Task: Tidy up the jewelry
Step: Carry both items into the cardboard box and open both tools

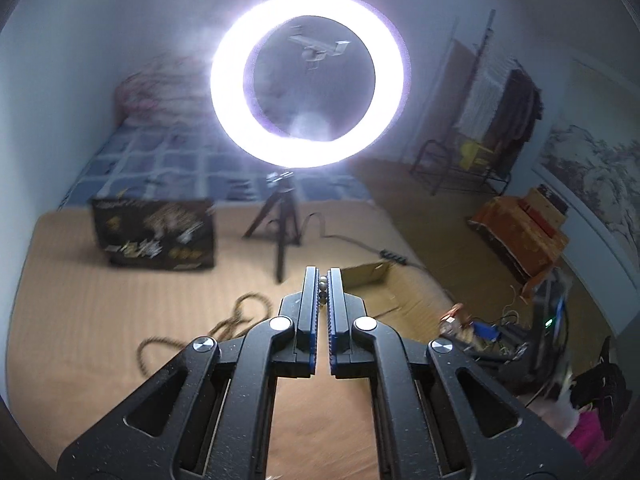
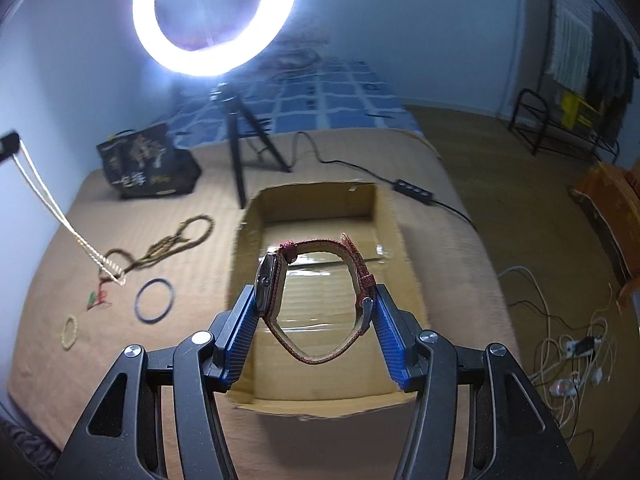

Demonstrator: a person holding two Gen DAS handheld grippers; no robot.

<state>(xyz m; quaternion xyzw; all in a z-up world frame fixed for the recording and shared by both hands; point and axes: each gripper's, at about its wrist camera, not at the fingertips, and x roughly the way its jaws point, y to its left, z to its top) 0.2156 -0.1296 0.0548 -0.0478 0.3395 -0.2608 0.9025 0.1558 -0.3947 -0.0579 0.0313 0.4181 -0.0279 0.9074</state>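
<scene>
My left gripper is shut on a pale beaded necklace; its beads show between the jaws. In the right wrist view the left gripper is raised at the far left and the necklace hangs from it down to the mat. My right gripper is shut on a watch with a red woven strap and holds it over an open cardboard box. A brown bead necklace, a dark bangle, a small pale bracelet and a red-green trinket lie on the tan mat.
A ring light on a tripod stands behind the box, its cable and switch running right. A dark printed box sits at the back left. A blue checked bed lies beyond. Cables clutter the floor at right.
</scene>
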